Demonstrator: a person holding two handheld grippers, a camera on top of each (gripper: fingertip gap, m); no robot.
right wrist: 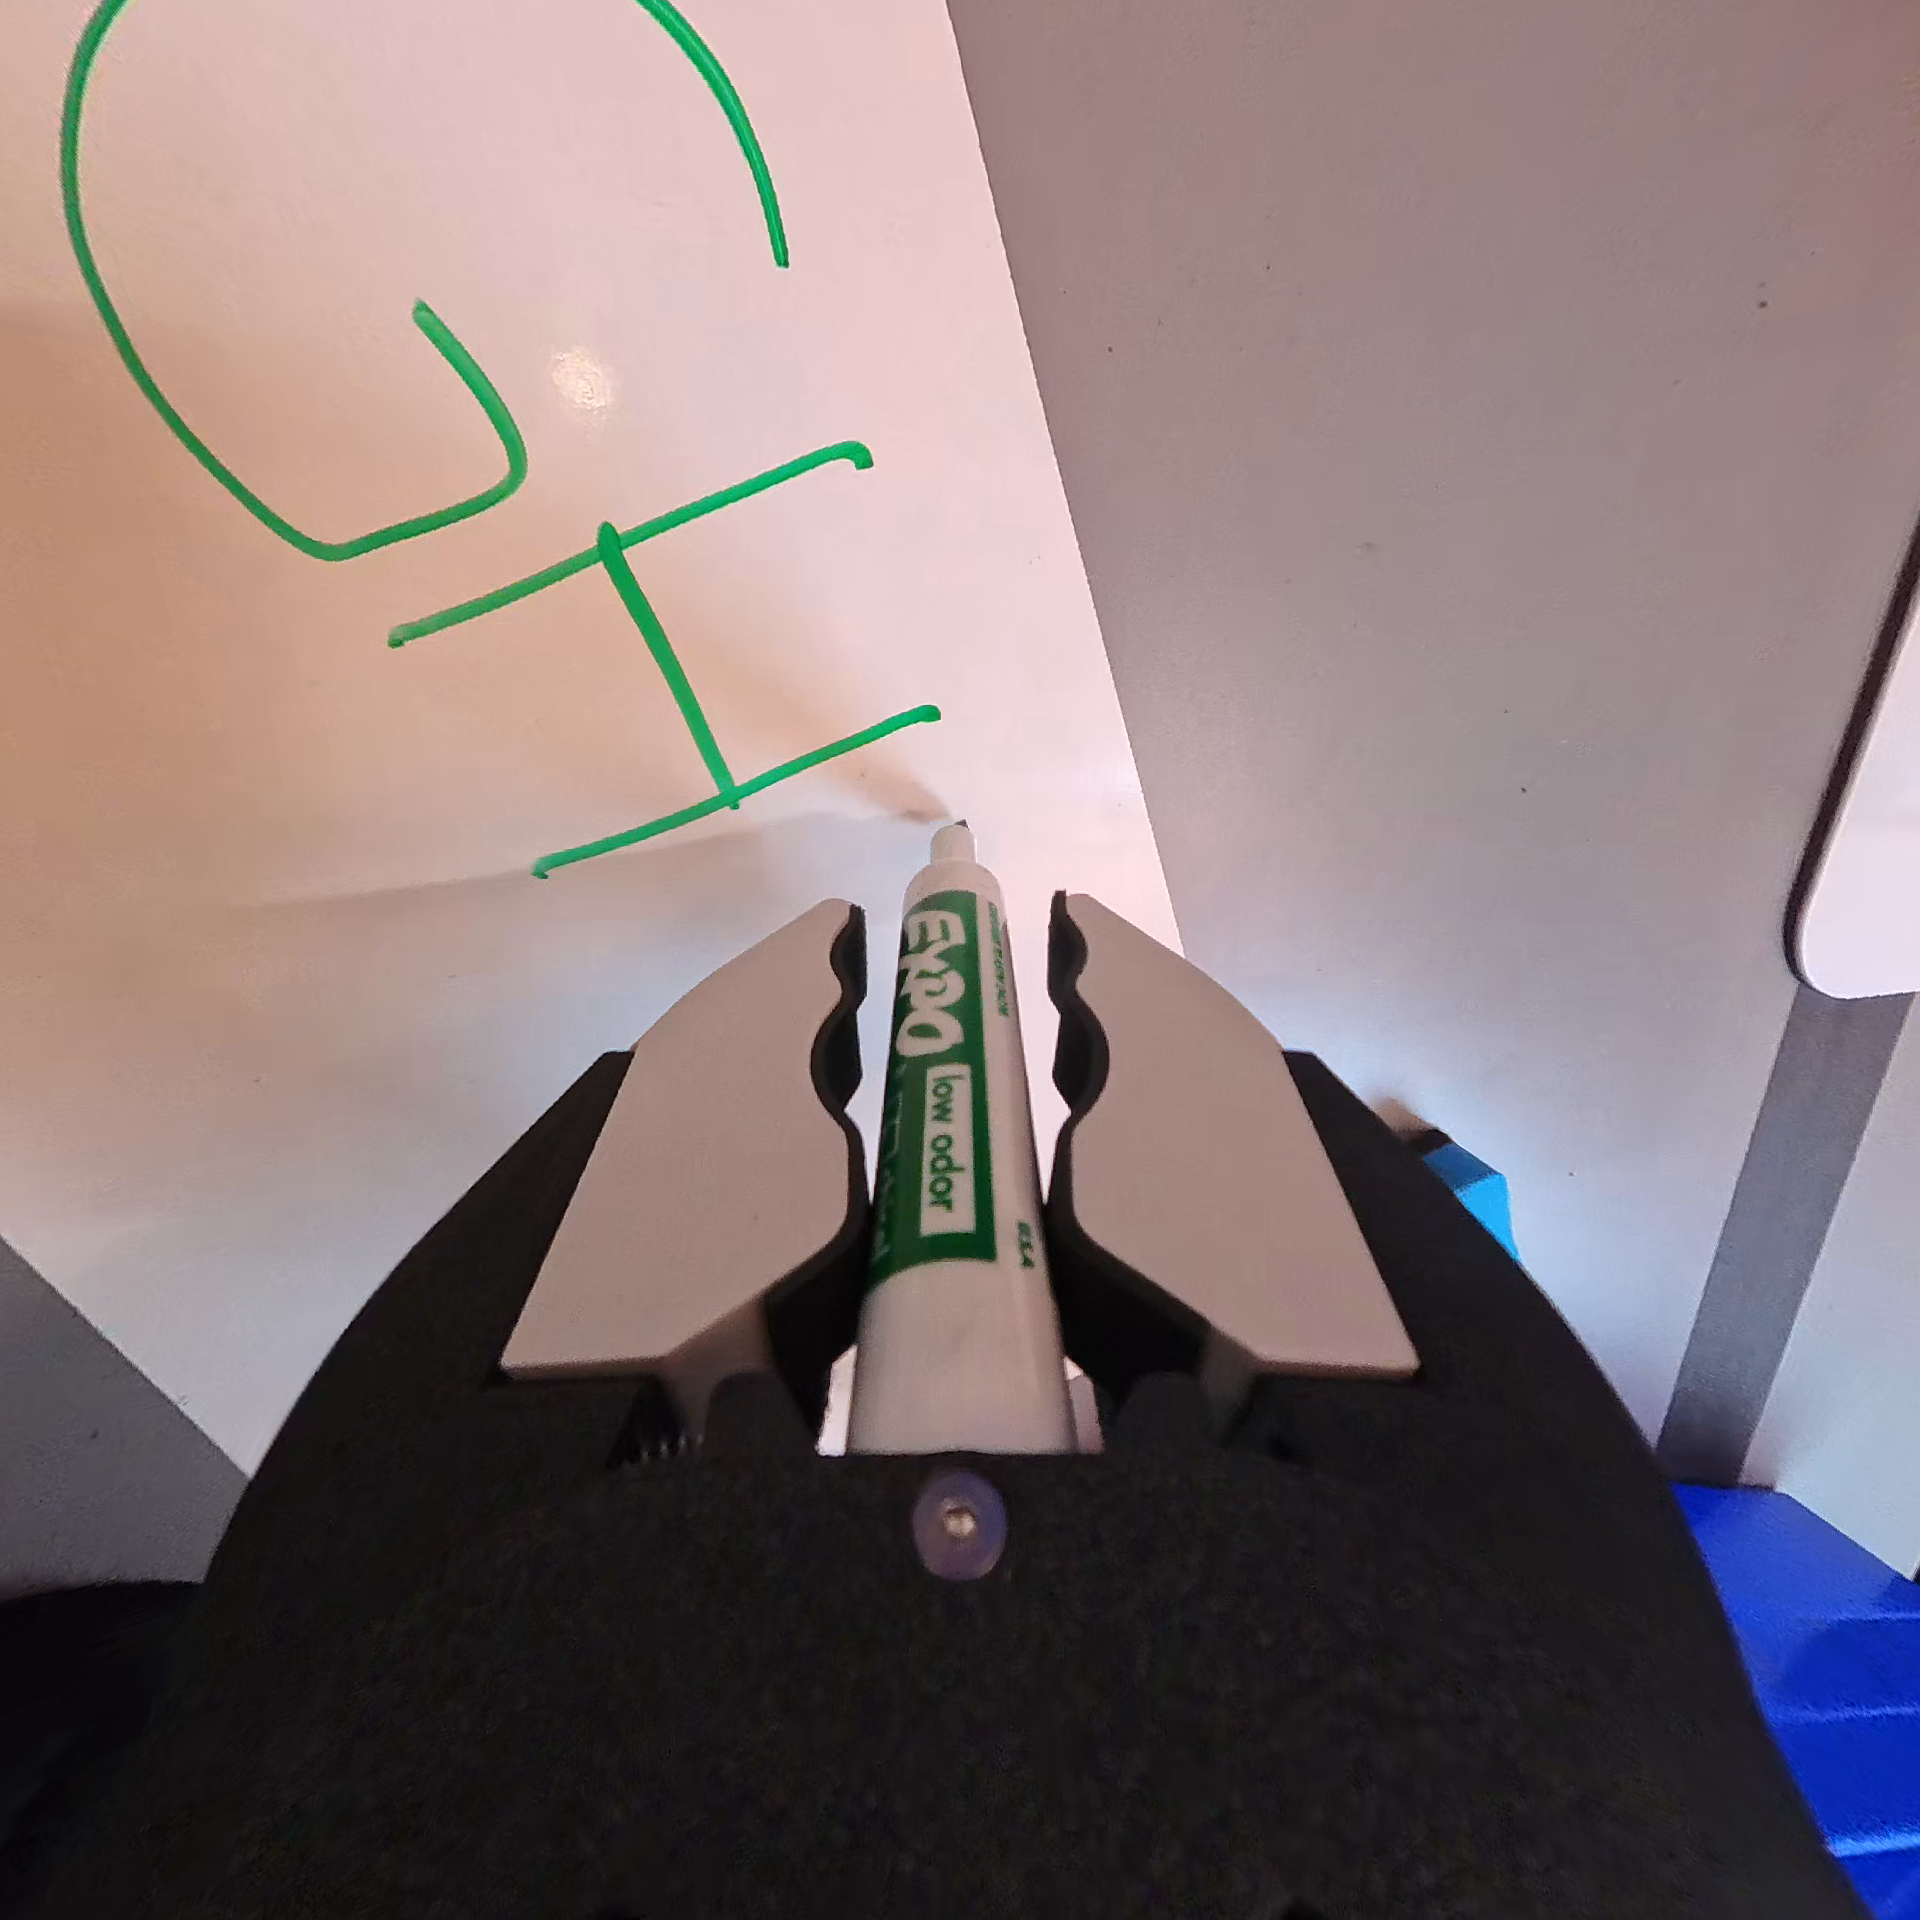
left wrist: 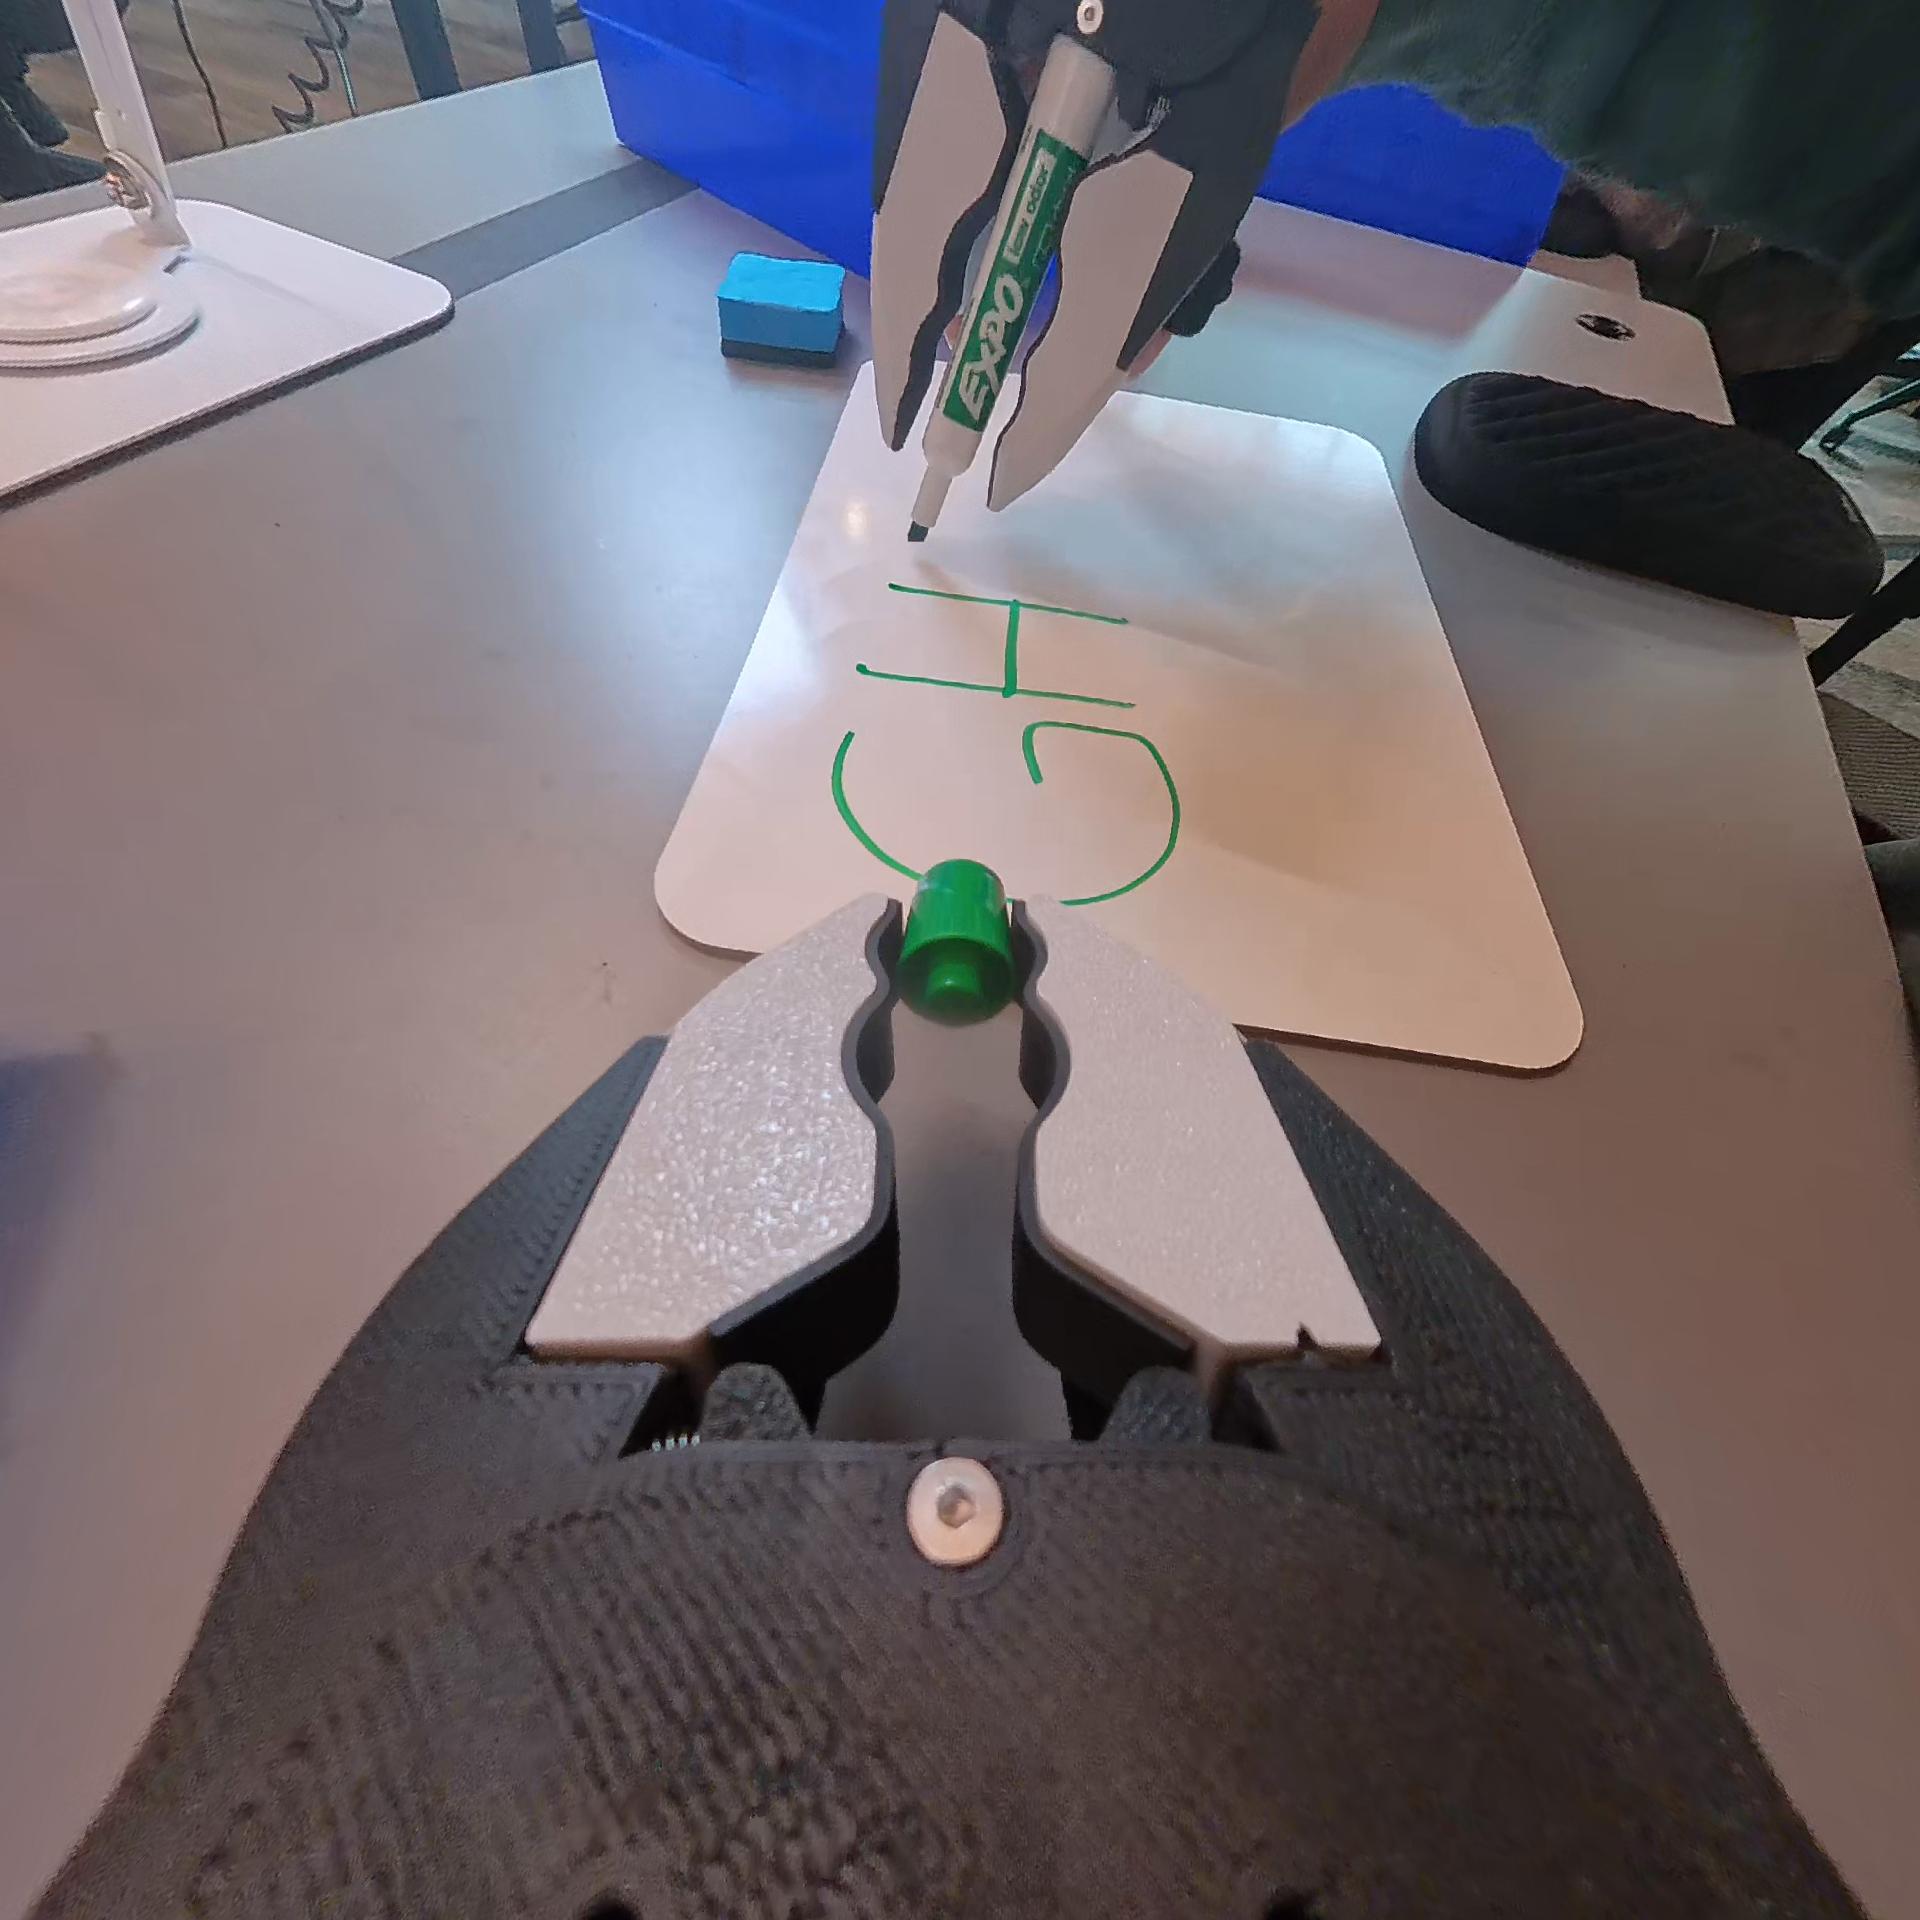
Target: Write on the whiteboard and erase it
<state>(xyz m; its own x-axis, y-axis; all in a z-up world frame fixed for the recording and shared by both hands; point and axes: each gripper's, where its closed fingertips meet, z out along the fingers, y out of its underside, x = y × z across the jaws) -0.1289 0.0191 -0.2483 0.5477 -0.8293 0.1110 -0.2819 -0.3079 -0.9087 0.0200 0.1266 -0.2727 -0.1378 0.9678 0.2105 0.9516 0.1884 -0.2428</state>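
Just above the whiteboard (left wrist: pixel 1247 644), the right gripper (right wrist: pixel 956 914) has its jaws clamped on a green-and-white marker (right wrist: pixel 940 1122), which runs lengthwise between the two fingers with its uncapped tip (left wrist: pixel 918 530) pointing down at the board. In the left wrist view the marker (left wrist: pixel 1003 281) slants, tip lower and toward the board's far corner; whether the tip touches the surface or hovers just off it cannot be told. Green strokes (left wrist: pixel 1003 644) already lie on the board, and the tip sits just beyond the last of them, near the board's far short edge.

The whiteboard lies flat on the grey table (left wrist: pixel 416 727), its long axis running away from the left gripper (left wrist: pixel 954 914). That gripper's jaws are closed on the green marker cap (left wrist: pixel 954 956), held over the board's near edge. A blue eraser (left wrist: pixel 781 310) rests on the table just off the board's far left corner, in front of a blue bin (left wrist: pixel 748 125). A black oval pad (left wrist: pixel 1642 488) sits near the table's right edge.
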